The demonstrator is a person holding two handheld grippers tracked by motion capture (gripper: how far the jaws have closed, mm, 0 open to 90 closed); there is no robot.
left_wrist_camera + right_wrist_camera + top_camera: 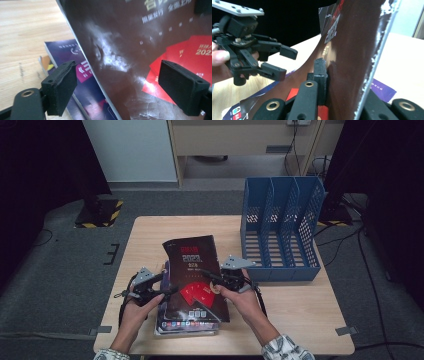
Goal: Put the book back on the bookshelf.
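Nearest, the thin glossy dark-brown magazine lies atop a near-table stack, limp and slippery; the right gripper pinches its right edge, the left gripper gapes wide. Supporting the spine seems wise.

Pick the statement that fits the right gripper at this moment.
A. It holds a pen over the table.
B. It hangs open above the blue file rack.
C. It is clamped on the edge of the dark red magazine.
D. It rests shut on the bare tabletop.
C: in the right gripper view the right gripper has its jaws pressed on the edge of the dark red magazine, lifted off the stack.
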